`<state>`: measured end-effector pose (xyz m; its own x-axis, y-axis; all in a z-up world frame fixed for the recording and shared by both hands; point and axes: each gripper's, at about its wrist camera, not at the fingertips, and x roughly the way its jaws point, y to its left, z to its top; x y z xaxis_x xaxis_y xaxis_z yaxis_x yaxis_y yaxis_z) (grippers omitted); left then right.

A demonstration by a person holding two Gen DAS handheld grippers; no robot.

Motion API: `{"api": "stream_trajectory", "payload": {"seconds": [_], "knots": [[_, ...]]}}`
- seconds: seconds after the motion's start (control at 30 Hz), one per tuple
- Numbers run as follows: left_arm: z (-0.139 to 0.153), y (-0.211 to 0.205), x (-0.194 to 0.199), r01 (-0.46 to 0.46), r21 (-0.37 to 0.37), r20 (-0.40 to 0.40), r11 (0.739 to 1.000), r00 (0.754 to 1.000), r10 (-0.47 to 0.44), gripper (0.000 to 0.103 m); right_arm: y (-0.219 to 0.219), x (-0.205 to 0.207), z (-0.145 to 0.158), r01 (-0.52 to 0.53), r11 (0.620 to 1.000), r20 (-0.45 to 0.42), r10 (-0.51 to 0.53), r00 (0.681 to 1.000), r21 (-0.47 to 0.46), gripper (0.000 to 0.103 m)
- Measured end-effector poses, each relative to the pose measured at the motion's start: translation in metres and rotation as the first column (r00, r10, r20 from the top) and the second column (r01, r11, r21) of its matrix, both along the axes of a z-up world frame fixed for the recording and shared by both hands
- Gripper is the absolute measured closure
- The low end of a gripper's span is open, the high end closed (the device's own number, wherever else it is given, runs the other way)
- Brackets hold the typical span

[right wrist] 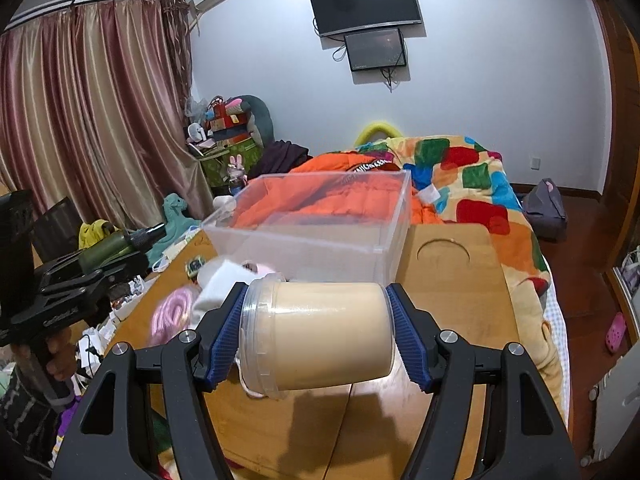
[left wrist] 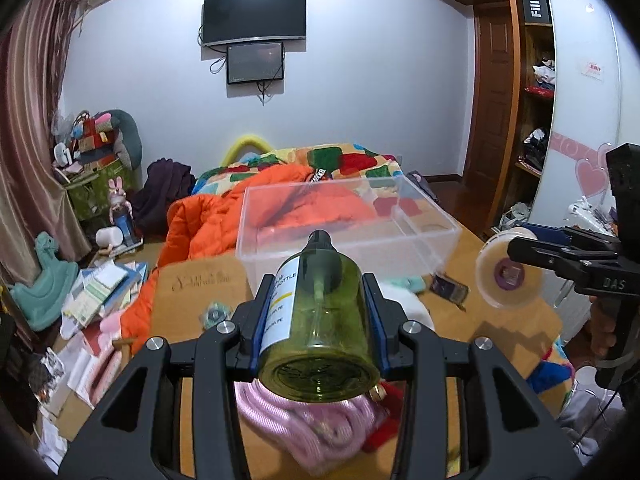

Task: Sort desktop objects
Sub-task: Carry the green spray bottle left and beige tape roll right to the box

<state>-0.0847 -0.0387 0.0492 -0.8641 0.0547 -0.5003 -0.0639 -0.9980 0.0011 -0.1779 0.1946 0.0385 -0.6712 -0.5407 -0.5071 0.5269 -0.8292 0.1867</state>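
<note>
In the left wrist view, the left gripper [left wrist: 318, 316] was seen closed on a translucent olive-green plastic spray bottle [left wrist: 318, 320], which was clamped on its sides between the blue-padded fingers [left wrist: 378, 320]. The bottle was held lying along the fingers, its base toward the camera and its black nozzle pointing at a clear rectangular plastic bin [left wrist: 348, 226] set on the wooden tabletop [left wrist: 504, 320]. Beneath the bottle a pink knitted cloth [left wrist: 304, 420] was seen on the tabletop. To the right, the right gripper [left wrist: 516, 256] was seen from the side, holding a cream-filled clear plastic jar [left wrist: 506, 276] in the air, well apart from the bottle.

In the right wrist view, the right gripper [right wrist: 318, 332] was seen closed on the cream-filled jar [right wrist: 320, 336], which was held sideways, its lid pressed against the left finger and its base against the right. The jar was held above the tabletop [right wrist: 452, 292], just in front of the clear bin [right wrist: 316, 228]. A white cloth [right wrist: 218, 284] and the pink cloth [right wrist: 172, 316] were seen on the tabletop to the left. At the far left the left gripper [right wrist: 132, 254] was visible with the green bottle [right wrist: 120, 246] in its grasp.
</note>
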Motion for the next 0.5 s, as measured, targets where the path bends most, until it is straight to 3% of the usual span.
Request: {"api": "stream_trajectory", "payload": {"seconds": [0.5], "knots": [[0.021,-0.016,-0.081,0.029,0.022,0.034,0.999,0.999,-0.03,0.062,-0.019,-0.067,0.025,-0.034,0.999,0.001,0.034,0.999,-0.036,0.038]]}}
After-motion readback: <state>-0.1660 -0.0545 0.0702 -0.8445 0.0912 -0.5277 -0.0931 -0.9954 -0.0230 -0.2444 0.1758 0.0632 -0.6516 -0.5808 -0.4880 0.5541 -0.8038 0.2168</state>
